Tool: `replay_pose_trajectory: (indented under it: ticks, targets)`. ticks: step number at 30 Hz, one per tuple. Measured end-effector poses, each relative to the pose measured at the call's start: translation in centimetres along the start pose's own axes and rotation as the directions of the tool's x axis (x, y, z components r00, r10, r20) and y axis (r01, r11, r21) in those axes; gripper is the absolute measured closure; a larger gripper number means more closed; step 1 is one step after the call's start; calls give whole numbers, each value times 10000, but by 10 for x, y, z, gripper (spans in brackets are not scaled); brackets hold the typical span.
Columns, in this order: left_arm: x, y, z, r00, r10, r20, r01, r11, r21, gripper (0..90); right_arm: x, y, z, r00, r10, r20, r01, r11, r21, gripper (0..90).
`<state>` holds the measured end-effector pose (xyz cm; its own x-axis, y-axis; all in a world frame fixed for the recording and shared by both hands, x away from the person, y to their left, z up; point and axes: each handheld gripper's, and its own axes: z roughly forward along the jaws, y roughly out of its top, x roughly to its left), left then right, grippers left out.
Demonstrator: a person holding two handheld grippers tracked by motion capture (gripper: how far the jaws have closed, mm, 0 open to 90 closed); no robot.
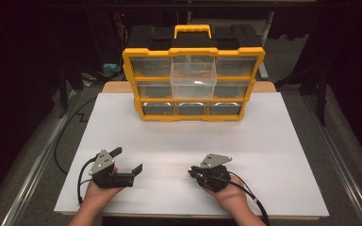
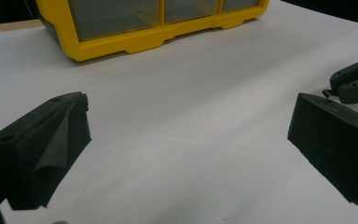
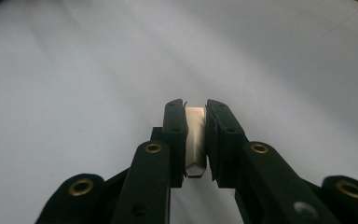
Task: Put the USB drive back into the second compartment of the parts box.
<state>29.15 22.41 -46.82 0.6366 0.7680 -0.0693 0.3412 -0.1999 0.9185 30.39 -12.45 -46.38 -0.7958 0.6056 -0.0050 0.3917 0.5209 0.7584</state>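
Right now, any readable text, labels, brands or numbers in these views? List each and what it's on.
None readable.
Yellow drawer organizer: no label or brand legible on frame, handle or clear drawers.
Small metal piece clamped in the right gripper: no marking visible.
Left gripper, jaws apart: plain black pads, no text.
White tabletop: blank.

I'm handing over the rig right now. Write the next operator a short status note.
Left gripper: open, holding nothing, low over the white table.
Right gripper: shut on a small metal piece, near the table's front edge.
Yellow drawer cabinet stands at the back; its middle clear drawer is pulled out, the rest are closed.
Done: piece gripped, drawer open.
Left, probably: carry the piece to the open drawer, drop it in, push the drawer shut.
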Motion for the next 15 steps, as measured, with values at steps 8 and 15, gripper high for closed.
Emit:
replay_pose_trajectory:
  ticks: [8, 15]
  targets:
    - [0, -1, 1, 10000, 44, -61, -44, 10000, 70, 0, -7, -3, -9, 9999, 101, 6, -101, 9999, -100, 799]
    - [0, -1, 0, 10000, 39, -53, -39, 10000, 46, 0, -16, -7, -16, 9995, 296, 135, -294, 9995, -145, 799]
